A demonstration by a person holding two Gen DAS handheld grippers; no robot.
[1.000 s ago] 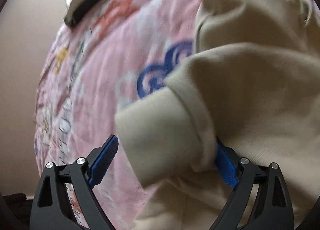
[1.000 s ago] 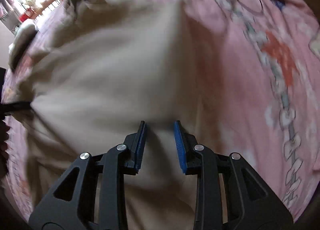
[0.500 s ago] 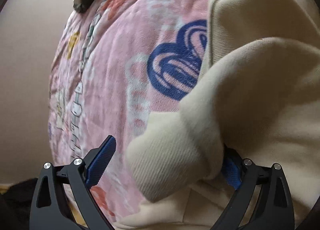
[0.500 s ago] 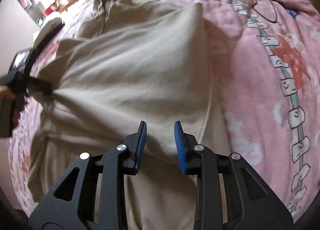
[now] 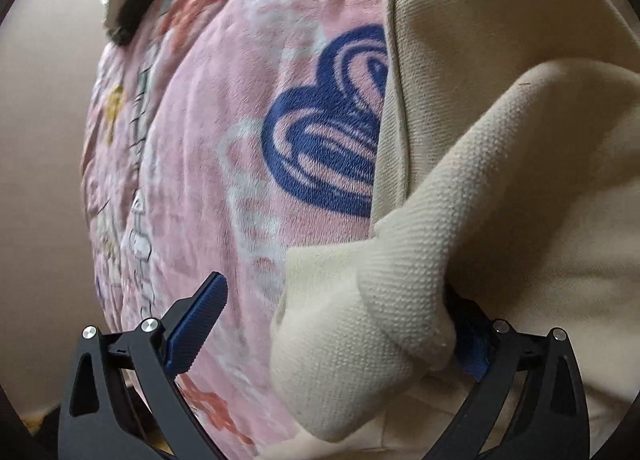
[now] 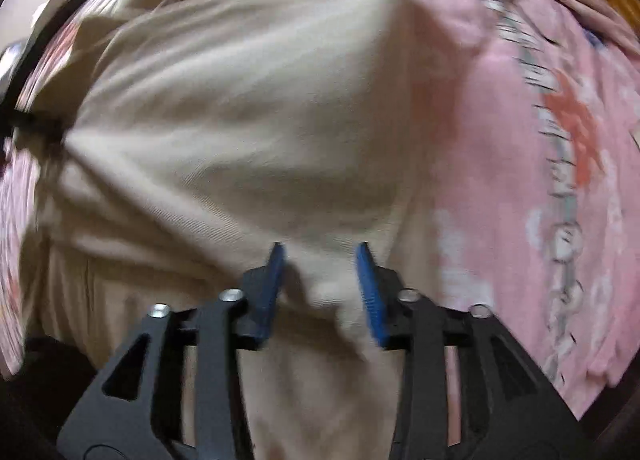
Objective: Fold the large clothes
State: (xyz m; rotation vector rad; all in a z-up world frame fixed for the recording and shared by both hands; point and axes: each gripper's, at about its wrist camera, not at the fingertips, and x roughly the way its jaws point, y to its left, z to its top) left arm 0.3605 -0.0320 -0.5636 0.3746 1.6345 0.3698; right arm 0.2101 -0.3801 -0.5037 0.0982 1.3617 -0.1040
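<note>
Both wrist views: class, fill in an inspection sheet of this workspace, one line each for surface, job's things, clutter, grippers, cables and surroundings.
Surface: pink patterned blanket, covering the bed.
Job's things: cream garment spread on it; its sleeve cuff lies between the left jaws.
Clutter: black and white object at the blanket's far edge.
Grippers: left gripper wide open, cuff loose; right gripper has just been opening, fabric bunched between the pads, no longer pinched.
Cables: nothing seen.
Surroundings: plain beige wall.

We find no readable text, label, brand or number in either view. The pink blanket (image 5: 208, 163) carries only printed figures, such as a blue swirl at the frame's centre.
</note>
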